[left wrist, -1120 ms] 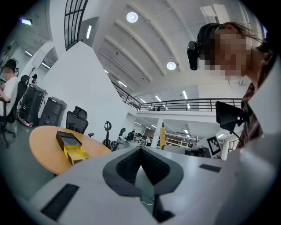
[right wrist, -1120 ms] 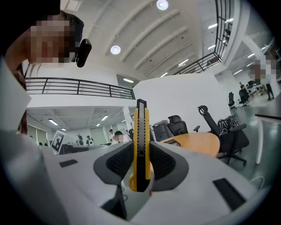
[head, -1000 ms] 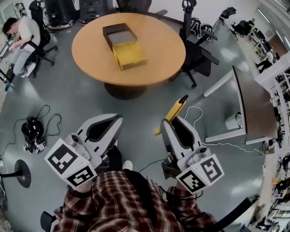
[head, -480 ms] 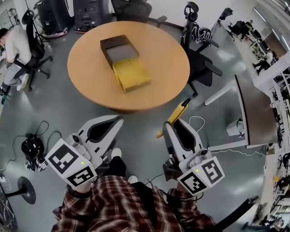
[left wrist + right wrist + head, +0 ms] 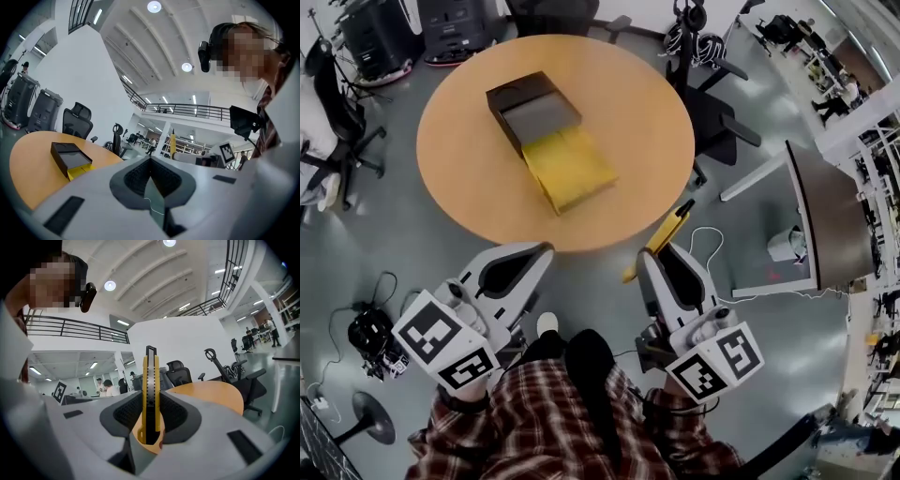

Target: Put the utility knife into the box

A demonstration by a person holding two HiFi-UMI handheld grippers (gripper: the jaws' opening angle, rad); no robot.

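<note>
A yellow utility knife (image 5: 659, 236) sticks forward out of my right gripper (image 5: 649, 253), whose jaws are shut on it; in the right gripper view the knife (image 5: 150, 390) stands upright between the pads. An open box (image 5: 546, 139) lies on the round wooden table (image 5: 642, 141), its dark lid part at the far end and its yellow tray nearer me. The left gripper view shows the box (image 5: 70, 159) at the left. My left gripper (image 5: 546, 251) is shut with nothing in it, held over the floor short of the table's near edge.
Black office chairs (image 5: 708, 103) stand at the table's right and far side. A grey desk (image 5: 820, 225) with a white cable on the floor is at the right. Cables and a black device (image 5: 367, 333) lie on the floor at the left.
The table and box have come nearer and lower in the head view as I walk toward them. Both grippers keep the same pose, the knife still held.
</note>
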